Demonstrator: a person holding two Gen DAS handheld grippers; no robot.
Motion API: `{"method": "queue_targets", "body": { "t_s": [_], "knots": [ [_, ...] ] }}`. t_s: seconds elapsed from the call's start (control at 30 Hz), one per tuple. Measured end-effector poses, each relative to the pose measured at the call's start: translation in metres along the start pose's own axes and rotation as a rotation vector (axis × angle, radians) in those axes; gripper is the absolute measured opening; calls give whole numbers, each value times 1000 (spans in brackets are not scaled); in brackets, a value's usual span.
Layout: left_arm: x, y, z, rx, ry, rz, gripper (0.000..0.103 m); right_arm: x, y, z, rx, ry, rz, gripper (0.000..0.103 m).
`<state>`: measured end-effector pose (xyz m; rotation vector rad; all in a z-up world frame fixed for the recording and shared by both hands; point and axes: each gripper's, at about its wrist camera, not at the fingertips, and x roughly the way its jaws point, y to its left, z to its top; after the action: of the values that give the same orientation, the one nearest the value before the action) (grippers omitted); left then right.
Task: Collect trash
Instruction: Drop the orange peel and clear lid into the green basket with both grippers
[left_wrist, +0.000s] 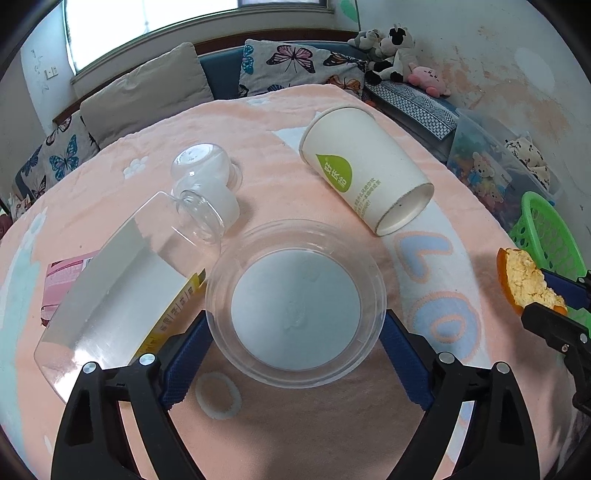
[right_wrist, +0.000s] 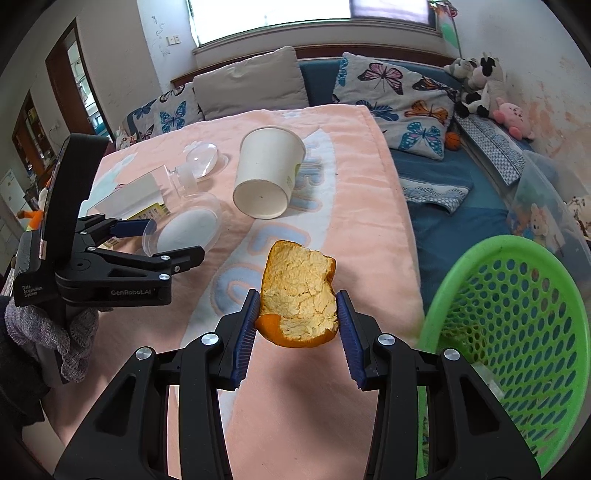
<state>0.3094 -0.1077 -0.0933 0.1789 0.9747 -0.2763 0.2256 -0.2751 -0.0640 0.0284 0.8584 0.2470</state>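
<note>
My left gripper (left_wrist: 295, 325) is closed around a clear plastic cup (left_wrist: 295, 299) with a white base, held above the pink blanket; it also shows in the right wrist view (right_wrist: 184, 229). My right gripper (right_wrist: 297, 314) is shut on a piece of orange peel (right_wrist: 299, 291), pith side up, held above the blanket's right edge beside the green basket (right_wrist: 517, 332). The peel also shows at the right of the left wrist view (left_wrist: 524, 277). A white paper cup (left_wrist: 365, 170) lies on its side on the blanket.
A clear plastic bottle (left_wrist: 122, 280) with a yellow label lies left, over a pink packet (left_wrist: 62, 284). A small clear domed lid (left_wrist: 203, 166) lies behind it. A white ring (left_wrist: 218, 397) lies near me. Cushions, plush toys and a clear storage box surround the blanket.
</note>
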Motion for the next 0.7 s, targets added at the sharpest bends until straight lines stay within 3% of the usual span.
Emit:
{"method": "queue_targets", "body": {
  "t_s": [0.7],
  "knots": [
    [-78,-52,-7,61,-105,-101,86,-61,-45,-28,75,-61,-101,43]
  ]
}}
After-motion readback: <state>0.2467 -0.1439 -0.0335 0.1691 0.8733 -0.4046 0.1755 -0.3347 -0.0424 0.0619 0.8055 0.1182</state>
